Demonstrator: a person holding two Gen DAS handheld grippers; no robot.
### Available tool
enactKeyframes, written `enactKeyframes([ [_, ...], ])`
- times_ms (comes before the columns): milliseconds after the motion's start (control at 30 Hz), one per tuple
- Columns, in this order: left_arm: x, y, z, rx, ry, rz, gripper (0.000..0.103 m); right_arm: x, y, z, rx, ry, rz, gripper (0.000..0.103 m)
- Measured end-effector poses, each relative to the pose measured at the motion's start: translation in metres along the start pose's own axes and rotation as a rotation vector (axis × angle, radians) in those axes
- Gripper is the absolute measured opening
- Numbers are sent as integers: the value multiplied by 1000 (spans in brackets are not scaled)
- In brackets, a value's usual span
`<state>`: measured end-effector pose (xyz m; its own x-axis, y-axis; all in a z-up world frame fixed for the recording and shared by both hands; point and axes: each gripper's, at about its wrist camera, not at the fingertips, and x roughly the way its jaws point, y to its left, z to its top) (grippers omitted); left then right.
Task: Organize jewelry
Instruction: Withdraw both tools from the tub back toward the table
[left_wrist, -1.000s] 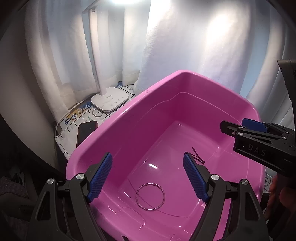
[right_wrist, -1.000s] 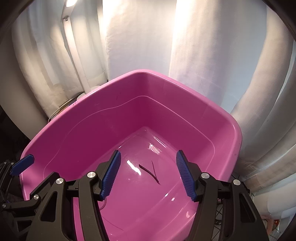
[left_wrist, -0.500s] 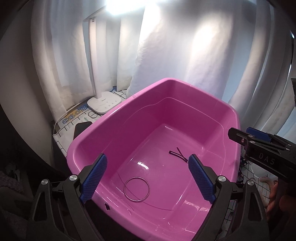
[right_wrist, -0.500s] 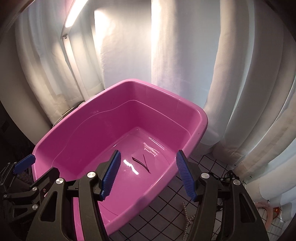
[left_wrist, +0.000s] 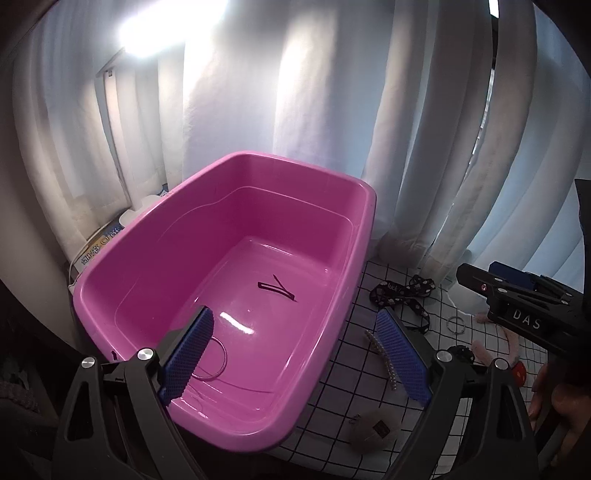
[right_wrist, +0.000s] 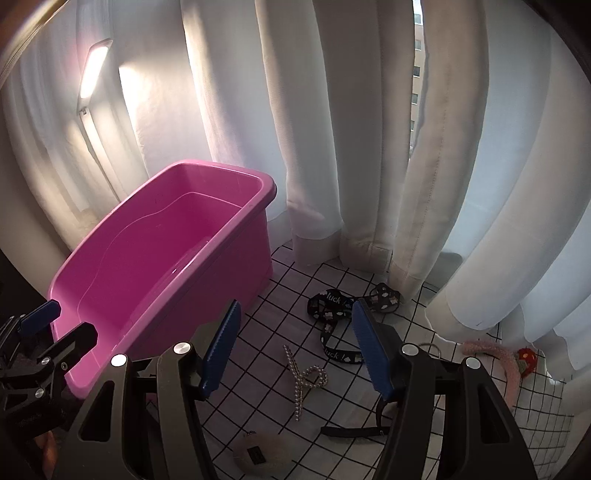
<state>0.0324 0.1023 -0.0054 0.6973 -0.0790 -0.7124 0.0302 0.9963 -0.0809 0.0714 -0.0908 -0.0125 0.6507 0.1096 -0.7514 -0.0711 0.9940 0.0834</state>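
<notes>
A bench covered in white cloth with a black grid (right_wrist: 280, 295) is carrying a glossy pink plastic tub (right_wrist: 236, 266). Beside the tub, a pearl-studded hair claw (right_wrist: 306, 376), a black printed ribbon headband (right_wrist: 332, 310), a fuzzy pink headband (right_wrist: 495, 354), a small metal ring (left_wrist: 456, 325) and a fluffy beige pompom (right_wrist: 255, 454) are lying on it.

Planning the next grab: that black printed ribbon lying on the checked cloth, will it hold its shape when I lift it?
Probably not. The black ribbon lies in loose loops and folds on the checked cloth, so it looks floppy and should droop from the right gripper. It looks thin and flat, likely light, and its trailing ends might drag the pearl clip nearby.
</notes>
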Motion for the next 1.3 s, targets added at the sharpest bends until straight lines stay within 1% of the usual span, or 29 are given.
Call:
enactKeyframes([
  [133, -3, -20, -9, 12, 19, -45, 88, -9, -28, -24, 57, 8, -21, 60],
  [367, -2, -52, -25, 48, 62, -90, 88, -16, -62, -63, 117, 54, -57, 60],
  [533, -1, -68, -37, 67, 72, -91, 88, -21, -81, -89, 142, 67, -74, 60],
  [633, 3, -77, -47, 78, 97, -101, 88, -21, -92, -101, 163, 76, -77, 60],
  [767, 9, -82, -57, 93, 115, -80, 88, -15, -101, -111, 182, 90, -78, 60],
  [967, 24, -89, -77, 106, 162, -59, 88, -5, -109, -128, 209, 114, -73, 60],
  [1133, 39, -97, -98, 136, 198, -61, 88, 5, -113, -141, 229, 138, -68, 60],
  [1233, 50, -100, -110, 158, 193, -54, 88, 13, -115, -147, 236, 157, -70, 60],
  [1300, 59, -100, -115, 167, 205, -61, 88, 17, -118, -151, 246, 165, -71, 60],
])
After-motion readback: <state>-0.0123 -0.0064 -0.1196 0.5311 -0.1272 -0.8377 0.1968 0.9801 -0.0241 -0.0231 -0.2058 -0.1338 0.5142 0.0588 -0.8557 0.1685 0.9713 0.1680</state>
